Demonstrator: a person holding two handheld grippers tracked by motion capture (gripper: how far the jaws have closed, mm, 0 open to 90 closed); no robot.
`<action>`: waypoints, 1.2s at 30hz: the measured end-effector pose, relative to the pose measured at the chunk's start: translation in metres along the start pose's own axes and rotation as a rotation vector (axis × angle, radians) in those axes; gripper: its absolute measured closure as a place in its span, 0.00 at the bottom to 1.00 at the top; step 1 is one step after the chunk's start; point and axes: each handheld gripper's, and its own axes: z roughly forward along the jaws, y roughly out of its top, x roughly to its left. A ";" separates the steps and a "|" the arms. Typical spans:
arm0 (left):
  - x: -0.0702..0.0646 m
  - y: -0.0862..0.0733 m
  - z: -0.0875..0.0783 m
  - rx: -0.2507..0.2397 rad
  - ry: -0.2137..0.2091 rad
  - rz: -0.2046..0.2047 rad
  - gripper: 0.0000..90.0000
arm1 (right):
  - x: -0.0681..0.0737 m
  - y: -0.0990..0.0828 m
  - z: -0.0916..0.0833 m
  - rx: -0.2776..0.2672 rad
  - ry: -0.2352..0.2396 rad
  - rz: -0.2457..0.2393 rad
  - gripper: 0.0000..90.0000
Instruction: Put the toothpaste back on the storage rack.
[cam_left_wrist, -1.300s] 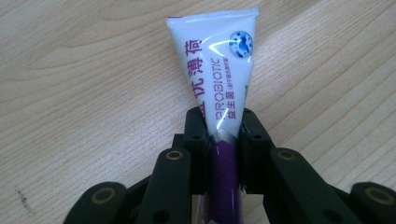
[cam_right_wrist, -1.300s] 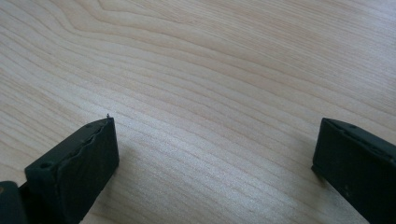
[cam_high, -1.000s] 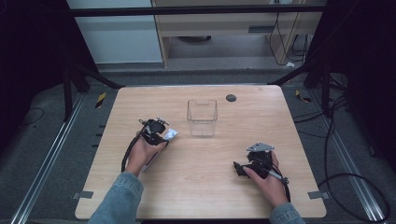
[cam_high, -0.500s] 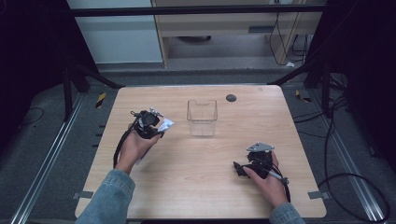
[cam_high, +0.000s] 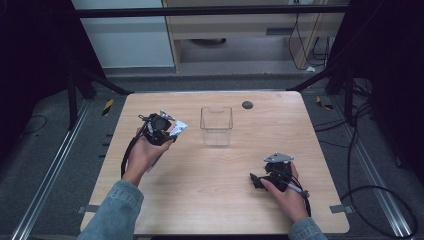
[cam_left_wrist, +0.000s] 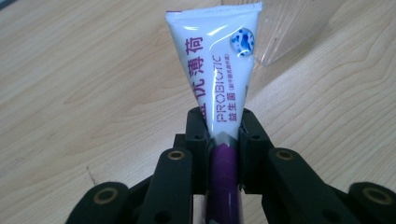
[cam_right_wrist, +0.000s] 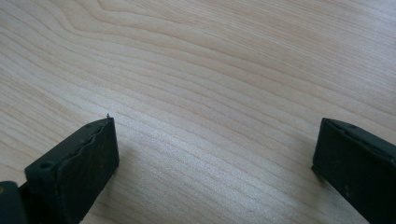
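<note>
Left gripper (cam_high: 167, 131) held above the left half of the table (cam_high: 200, 210), a little left of the container. Its black jaws are clamped on a toothpaste tube (cam_left_wrist: 219, 79), pinching it low on the body where the white plastic gives way to a purple band. The tube is glossy and soft-walled, tapering from a rounded body at the jaws to a flat crimped seal at the far end. Purple lettering runs along it; a small blue-speckled round mark sits near the seal. In the high view the tube (cam_high: 179, 128) juts out of the gripper toward the container, clear of the tabletop.

Clear container (cam_high: 217, 125): thin transparent plastic, square-sided, open at the top, upright near the table's middle toward the far edge. In the left gripper view one faceted corner of it (cam_left_wrist: 289, 32) shows just beyond the tube's crimped end; whether they touch, cannot tell.

Right gripper (cam_high: 257, 181) low over the right near part of the table, well apart from the container. Its jaws stand wide apart, nothing between them; matte black pads (cam_right_wrist: 79, 163), one with a ridged inner face, over bare wood.

Table: pale wood-grain laminate, long wavy grain lines, rounded corners. A small dark round disc (cam_high: 247, 105) lies flat near the far edge, to the right of the container.
</note>
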 end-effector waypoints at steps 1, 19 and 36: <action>-0.001 0.001 -0.001 -0.003 -0.001 0.003 0.86 | 0.000 0.000 0.000 0.001 0.000 0.001 0.01; -0.020 0.045 -0.011 -0.059 -0.027 0.062 0.86 | 0.000 0.000 0.000 0.001 0.004 0.008 0.00; -0.034 0.099 -0.037 -0.161 -0.035 0.089 0.86 | 0.000 0.000 0.000 0.001 0.005 0.004 0.00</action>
